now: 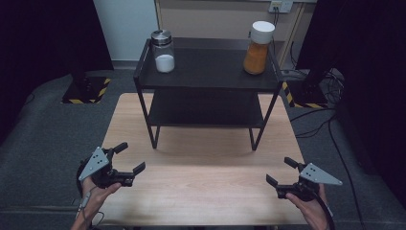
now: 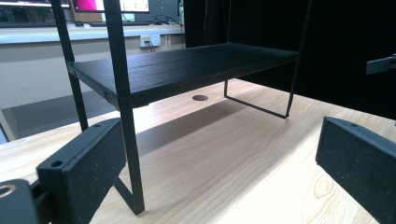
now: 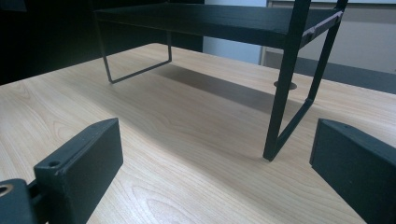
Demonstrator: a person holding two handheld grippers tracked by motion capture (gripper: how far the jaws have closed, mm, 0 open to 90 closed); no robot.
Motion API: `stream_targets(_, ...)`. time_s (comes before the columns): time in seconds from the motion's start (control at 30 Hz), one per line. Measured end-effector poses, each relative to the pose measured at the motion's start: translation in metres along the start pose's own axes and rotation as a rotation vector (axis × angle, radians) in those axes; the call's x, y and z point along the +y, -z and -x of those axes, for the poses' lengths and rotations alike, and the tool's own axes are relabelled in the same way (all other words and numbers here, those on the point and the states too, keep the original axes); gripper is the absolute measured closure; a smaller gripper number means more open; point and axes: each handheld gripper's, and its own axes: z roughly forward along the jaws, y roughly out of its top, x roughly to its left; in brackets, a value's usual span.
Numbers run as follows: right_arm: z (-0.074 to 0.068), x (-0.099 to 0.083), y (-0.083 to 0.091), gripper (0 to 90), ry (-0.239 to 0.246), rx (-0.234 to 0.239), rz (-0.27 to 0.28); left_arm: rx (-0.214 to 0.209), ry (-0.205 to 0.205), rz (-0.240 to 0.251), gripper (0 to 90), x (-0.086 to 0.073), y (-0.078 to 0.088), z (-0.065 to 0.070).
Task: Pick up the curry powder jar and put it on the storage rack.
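Observation:
A black two-tier metal shelf point(image 1: 208, 72) stands on the far half of the wooden table point(image 1: 206, 187). On its top tier, at the left, is a glass jar of white powder point(image 1: 163, 51) with a metal lid. At the right is a jar of orange powder point(image 1: 257, 48) with a white lid. My left gripper point(image 1: 127, 157) rests open near the table's front left. My right gripper point(image 1: 281, 171) is open at the front right. Nothing lies between either pair of jaws. The shelf's lower tier point(image 2: 187, 65) and a front leg point(image 3: 285, 88) show close ahead in the gripper views.
Grey carpet point(image 1: 43, 139) surrounds the table. Cables point(image 1: 321, 124) trail on the floor at the right. Black stands with yellow-black striped bases point(image 1: 86, 91) flank the shelf. A small round hole point(image 2: 200, 98) sits in the tabletop under the shelf.

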Motion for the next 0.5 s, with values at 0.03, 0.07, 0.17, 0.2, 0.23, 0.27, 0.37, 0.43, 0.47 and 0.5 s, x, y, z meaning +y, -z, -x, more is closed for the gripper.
stream_targets(0.03,0.0,0.0,0.0,3.0,0.0,0.0,0.0,0.0,0.0,0.0,0.6,0.0,0.0,0.0)
stream_targets(0.07,0.0,0.0,0.0,3.0,0.0,0.0,0.0,-0.001,0.0,0.0,0.6,0.0,0.0,-0.0001)
stream_targets(0.17,0.0,0.0001,-0.0001,3.0,-0.001,0.001,-0.001,-0.001,0.0,-0.001,0.6,0.0001,-0.0001,0.0001)
stream_targets(0.2,0.0,0.0001,-0.0001,3.0,-0.001,0.001,-0.001,-0.001,0.0,0.0,0.6,0.0001,-0.0002,0.0001)
stream_targets(0.23,0.0,0.0001,-0.0001,3.0,-0.001,0.001,-0.001,-0.001,-0.001,0.0,0.6,0.0001,-0.0002,0.0001)
stream_targets(0.27,0.0,0.0001,0.0,3.0,0.0,0.001,-0.001,-0.001,-0.001,-0.002,0.6,0.0002,-0.0003,0.0001)
stream_targets(0.37,0.0002,0.0,0.0001,3.0,0.0,0.001,0.0,-0.002,-0.002,-0.002,0.6,0.0002,-0.0005,0.0002)
stream_targets(0.43,0.0002,0.0,0.0,3.0,0.0,0.001,0.0,-0.002,-0.004,-0.004,0.6,0.0005,-0.0006,0.0001)
stream_targets(0.47,0.0002,0.0,0.0,3.0,0.0,0.001,-0.001,-0.001,-0.004,-0.005,0.6,0.0006,-0.0008,0.0001)
stream_targets(0.5,0.0002,0.0,0.0,3.0,0.0,0.002,-0.001,-0.002,-0.005,-0.006,0.6,0.0007,-0.0008,0.0001)
